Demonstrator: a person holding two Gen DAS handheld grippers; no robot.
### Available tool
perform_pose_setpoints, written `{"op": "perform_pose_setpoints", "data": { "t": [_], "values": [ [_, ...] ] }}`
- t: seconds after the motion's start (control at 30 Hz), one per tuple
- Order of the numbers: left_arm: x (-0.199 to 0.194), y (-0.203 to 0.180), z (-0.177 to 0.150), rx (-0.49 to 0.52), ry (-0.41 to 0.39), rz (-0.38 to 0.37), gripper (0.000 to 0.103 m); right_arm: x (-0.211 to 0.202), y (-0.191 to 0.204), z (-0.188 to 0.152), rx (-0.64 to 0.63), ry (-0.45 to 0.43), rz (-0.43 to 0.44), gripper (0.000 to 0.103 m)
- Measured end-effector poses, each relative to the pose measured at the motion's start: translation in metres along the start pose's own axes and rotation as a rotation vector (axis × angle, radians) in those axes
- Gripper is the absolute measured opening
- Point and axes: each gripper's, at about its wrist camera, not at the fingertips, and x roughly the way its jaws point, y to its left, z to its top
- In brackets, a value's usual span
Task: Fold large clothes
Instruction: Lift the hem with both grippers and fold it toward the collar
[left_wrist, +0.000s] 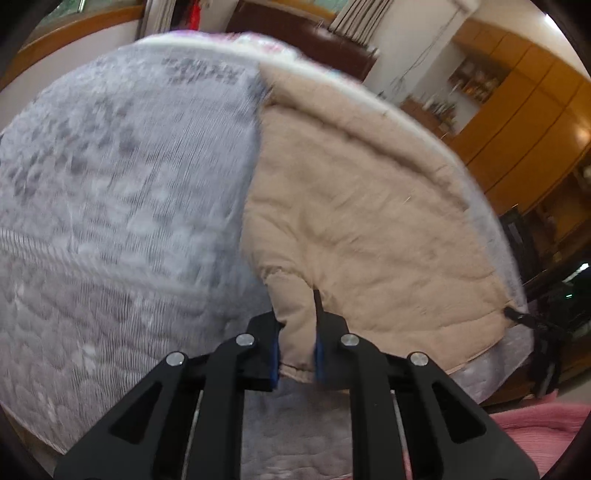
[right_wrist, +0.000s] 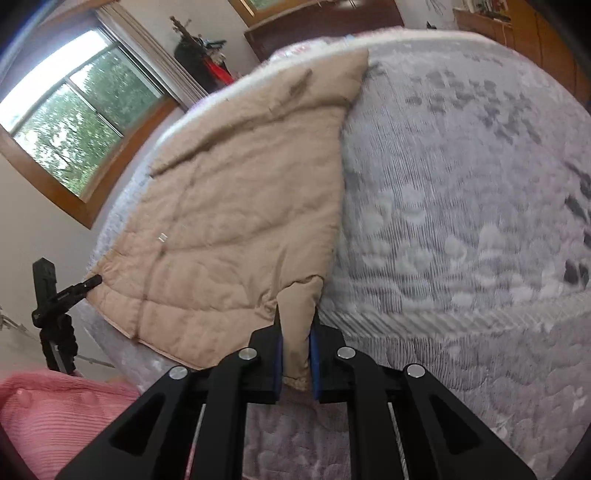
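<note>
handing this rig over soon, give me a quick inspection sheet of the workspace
surface: grey patterned mattress, mostly bare
job's things: beige quilted garment spread flat along one side of the mattress
clutter: pink knit fabric at the near edge
grippers: left gripper and right gripper each shut on a near corner of the garment
cables: nothing seen
surroundings: window, wooden cabinets, black stand beside the mattress
</note>
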Motion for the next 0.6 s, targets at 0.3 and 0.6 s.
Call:
{"op": "perform_pose_setpoints", "data": {
  "t": [0.3,0.6],
  "values": [
    [-0.009,-0.031,0.062,0.095,-0.108,-0.008,0.012,-0.028,0.017,0.063,-0.069,-0.086,0.002,0.011],
    [0.018,-0.036,0.132,0.1,-0.142,-0.018,0.012,-0.022,0.015,0.129,-0.052,-0.097,0.012,0.011]
  ]
}}
